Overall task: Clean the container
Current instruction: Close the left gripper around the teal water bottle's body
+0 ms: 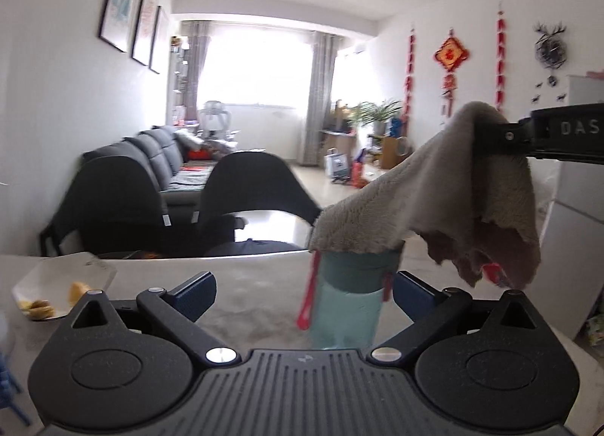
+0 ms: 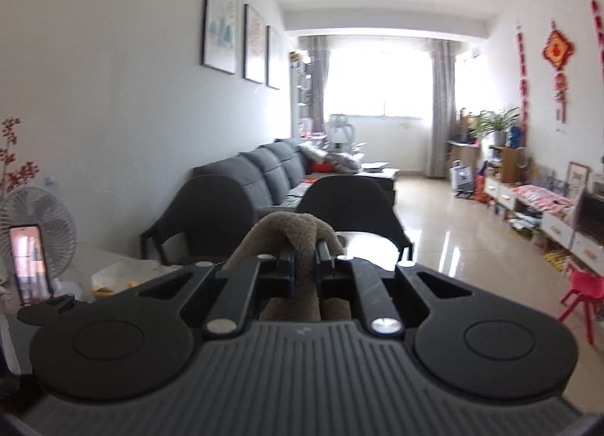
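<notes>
We are holding the left gripper [image 1: 304, 287] spread wide at the bottom of the left wrist view, its right finger [image 1: 413, 290] just beside the teal container [image 1: 345, 313], which is standing upright on the pale table [image 1: 249, 285] in the lower middle of the frame; whether they touch we cannot tell. Our right gripper [image 2: 304, 266] is pinching the grey cloth [image 1: 445, 194] tightly, entering from the right edge and draping it over the container's top. The container looks light, smooth and likely slippery, so we judge it tips easily; we are favouring a hold low around its body. The cloth is soft and limp. A paper tray [image 1: 64, 285] of food scraps is lying at lower left.
</notes>
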A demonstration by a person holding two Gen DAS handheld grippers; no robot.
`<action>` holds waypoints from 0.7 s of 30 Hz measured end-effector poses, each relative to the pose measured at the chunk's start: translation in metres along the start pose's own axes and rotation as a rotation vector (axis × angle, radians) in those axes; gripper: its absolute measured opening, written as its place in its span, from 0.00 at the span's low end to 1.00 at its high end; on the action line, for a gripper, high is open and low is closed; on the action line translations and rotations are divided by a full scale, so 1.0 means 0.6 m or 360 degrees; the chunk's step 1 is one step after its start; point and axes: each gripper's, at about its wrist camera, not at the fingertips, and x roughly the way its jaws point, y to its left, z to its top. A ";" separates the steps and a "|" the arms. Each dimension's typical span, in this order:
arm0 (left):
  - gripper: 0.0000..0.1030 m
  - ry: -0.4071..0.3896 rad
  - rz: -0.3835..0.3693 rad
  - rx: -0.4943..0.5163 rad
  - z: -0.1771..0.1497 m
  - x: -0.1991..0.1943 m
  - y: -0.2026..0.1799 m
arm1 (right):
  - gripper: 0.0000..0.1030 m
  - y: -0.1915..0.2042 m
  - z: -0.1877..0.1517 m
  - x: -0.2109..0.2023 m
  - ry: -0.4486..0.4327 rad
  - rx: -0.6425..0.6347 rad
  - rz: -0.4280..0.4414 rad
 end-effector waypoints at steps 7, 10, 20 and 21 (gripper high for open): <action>0.92 0.0029 -0.0157 -0.0007 -0.012 0.075 -0.008 | 0.09 -0.033 -0.010 -0.005 -0.0029 0.0043 -0.0147; 0.92 0.0030 -0.0165 -0.0009 -0.011 0.098 -0.009 | 0.09 -0.046 -0.012 -0.009 -0.0057 0.0062 -0.0210; 0.90 0.0040 -0.0184 0.0110 0.006 0.150 -0.047 | 0.09 -0.061 -0.017 -0.013 -0.0077 0.0096 -0.0280; 0.90 0.0048 -0.0180 0.0130 0.005 0.158 -0.049 | 0.09 -0.061 -0.019 -0.012 -0.0074 0.0098 -0.0281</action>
